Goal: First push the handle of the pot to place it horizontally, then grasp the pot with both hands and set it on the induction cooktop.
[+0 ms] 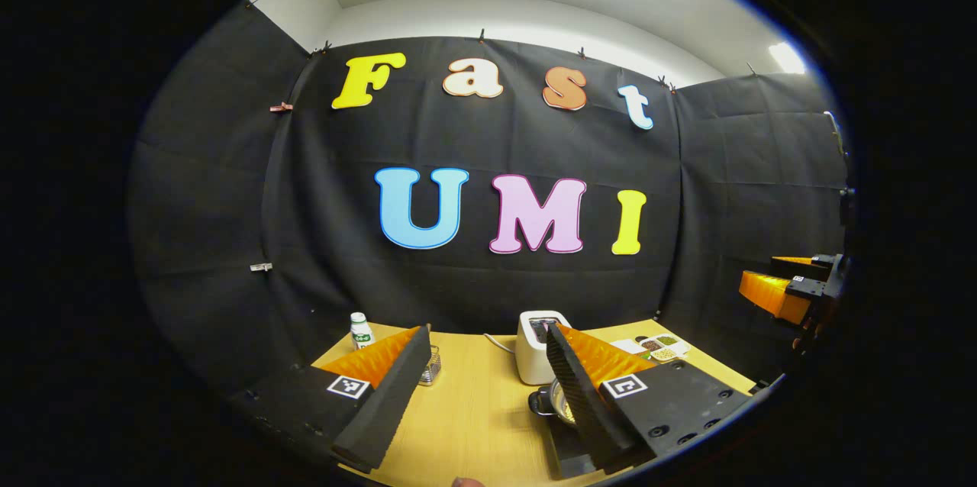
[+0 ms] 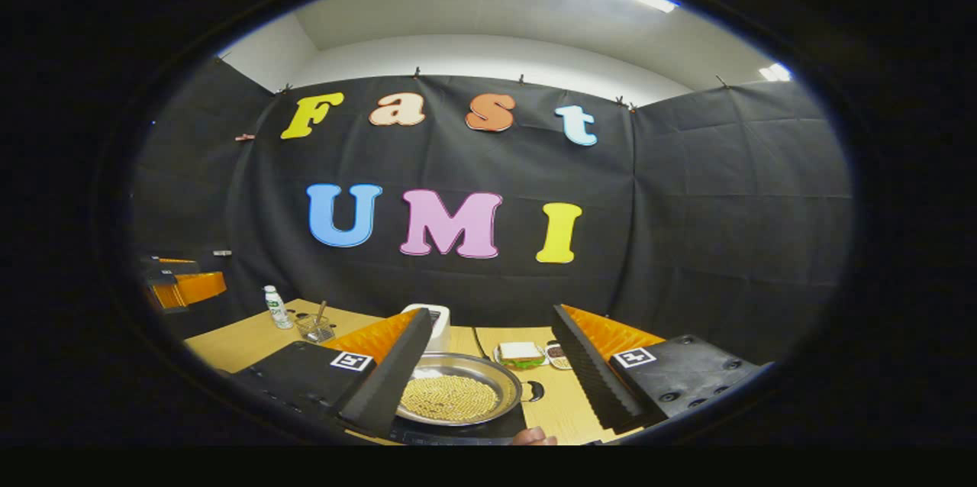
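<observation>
A shallow steel pot [image 2: 458,395] holding yellowish grains rests on a black induction cooktop [image 2: 458,432] in the right gripper view. A small dark handle [image 2: 536,391] juts from its right side. My right gripper [image 2: 492,311] is open above and just behind the pot, touching nothing. In the left gripper view a sliver of the pot [image 1: 561,404] and its loop handle [image 1: 536,401] peek out from behind the right finger, with the cooktop [image 1: 569,458] below. My left gripper [image 1: 488,330] is open over bare tabletop, left of the pot.
A white toaster [image 1: 534,346] stands behind the pot on the wooden table [image 1: 473,411]. A small bottle [image 1: 360,330] and a glass jar [image 1: 431,365] sit far left. A sandwich plate [image 2: 521,353] and small dishes [image 1: 660,348] lie far right. A fingertip [image 2: 532,437] shows at the bottom edge.
</observation>
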